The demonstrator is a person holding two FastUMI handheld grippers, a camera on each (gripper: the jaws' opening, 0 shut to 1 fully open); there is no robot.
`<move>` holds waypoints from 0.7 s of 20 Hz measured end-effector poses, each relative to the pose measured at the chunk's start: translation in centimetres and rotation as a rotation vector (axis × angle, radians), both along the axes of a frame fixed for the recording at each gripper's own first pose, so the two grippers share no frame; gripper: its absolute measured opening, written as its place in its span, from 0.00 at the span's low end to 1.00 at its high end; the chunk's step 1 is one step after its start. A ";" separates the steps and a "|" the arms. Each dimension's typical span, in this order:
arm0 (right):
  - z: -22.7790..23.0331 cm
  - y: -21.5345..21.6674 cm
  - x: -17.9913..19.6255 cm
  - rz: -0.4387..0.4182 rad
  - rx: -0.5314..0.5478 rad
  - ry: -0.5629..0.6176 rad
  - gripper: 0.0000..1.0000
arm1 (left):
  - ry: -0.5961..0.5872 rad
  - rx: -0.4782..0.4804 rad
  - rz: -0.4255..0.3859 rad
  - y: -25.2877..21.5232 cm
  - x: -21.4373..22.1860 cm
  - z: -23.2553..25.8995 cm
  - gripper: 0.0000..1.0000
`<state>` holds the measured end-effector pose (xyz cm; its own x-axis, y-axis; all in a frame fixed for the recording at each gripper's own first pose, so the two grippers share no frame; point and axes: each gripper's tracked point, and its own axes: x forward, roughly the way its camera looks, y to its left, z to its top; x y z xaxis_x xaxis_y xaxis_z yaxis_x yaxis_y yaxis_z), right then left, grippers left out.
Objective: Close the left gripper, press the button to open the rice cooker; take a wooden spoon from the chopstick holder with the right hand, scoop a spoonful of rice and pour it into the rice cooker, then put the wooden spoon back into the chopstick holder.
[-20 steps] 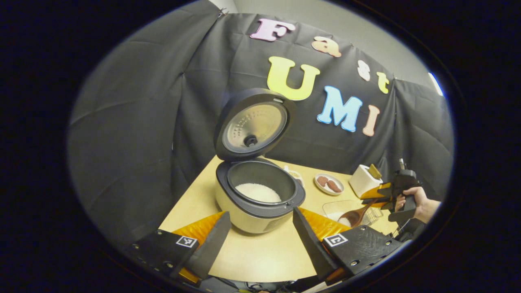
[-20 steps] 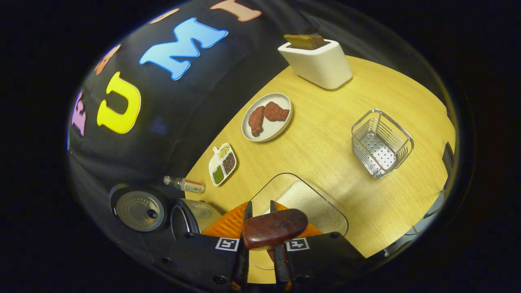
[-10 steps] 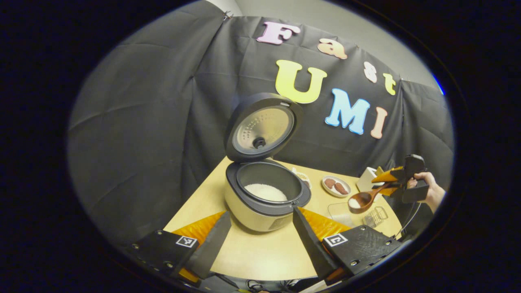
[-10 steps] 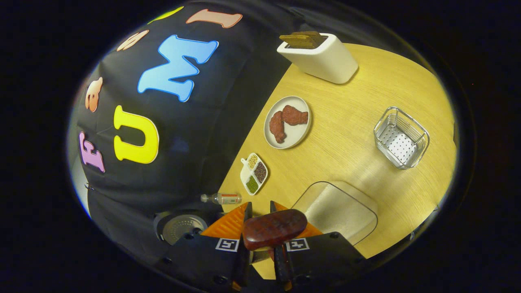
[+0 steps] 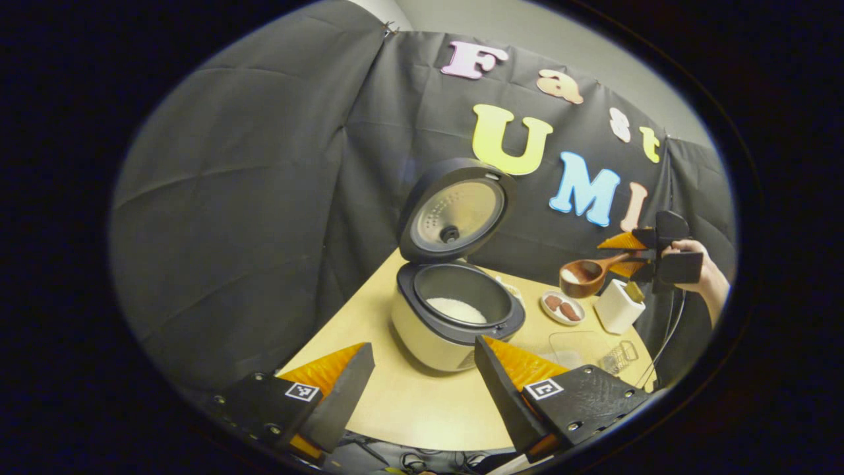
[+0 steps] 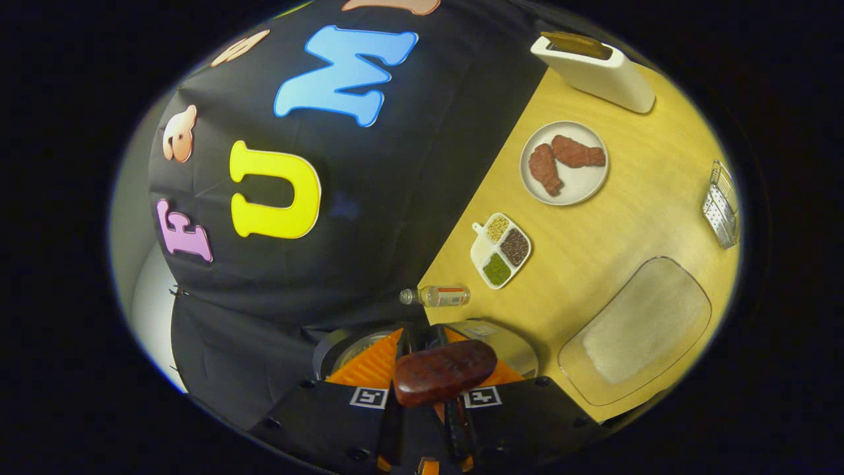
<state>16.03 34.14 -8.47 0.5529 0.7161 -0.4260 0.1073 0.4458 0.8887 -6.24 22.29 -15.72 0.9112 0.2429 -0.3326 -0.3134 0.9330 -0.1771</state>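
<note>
Right hand-held gripper (image 5: 638, 256) is clamped on the wooden spoon (image 5: 585, 276), bowl kept level so the rice stays in, up beside the open rice cooker (image 5: 456, 318), while the left hand-held gripper (image 5: 422, 386) waits with fingers apart.

Place: we see a mock kitchen in a recording booth.
Signs: black cloth wall (image 5: 264, 198), wooden table (image 6: 620, 224), rice cooker (image 5: 455, 316), toaster (image 6: 593, 63).
</note>
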 end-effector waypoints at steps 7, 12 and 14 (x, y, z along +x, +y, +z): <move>0.8 10.2 0.7 0.190 -0.107 -0.145 0.27 | 0.023 -0.028 0.091 3.3 -2.5 -1.9 0.96; -2.6 13.7 2.2 0.279 -0.302 -0.265 0.27 | 0.035 -0.043 0.170 5.3 -4.7 -2.9 0.97; -3.8 14.6 2.2 0.328 -0.374 -0.317 0.27 | 0.045 -0.056 0.194 6.0 -5.3 -3.7 0.97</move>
<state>18.26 48.77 -12.24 0.4691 0.7041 -0.5330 -0.3342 0.7002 0.6309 -11.57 28.27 -19.39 0.8332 0.3921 -0.3900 -0.4947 0.8435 -0.2090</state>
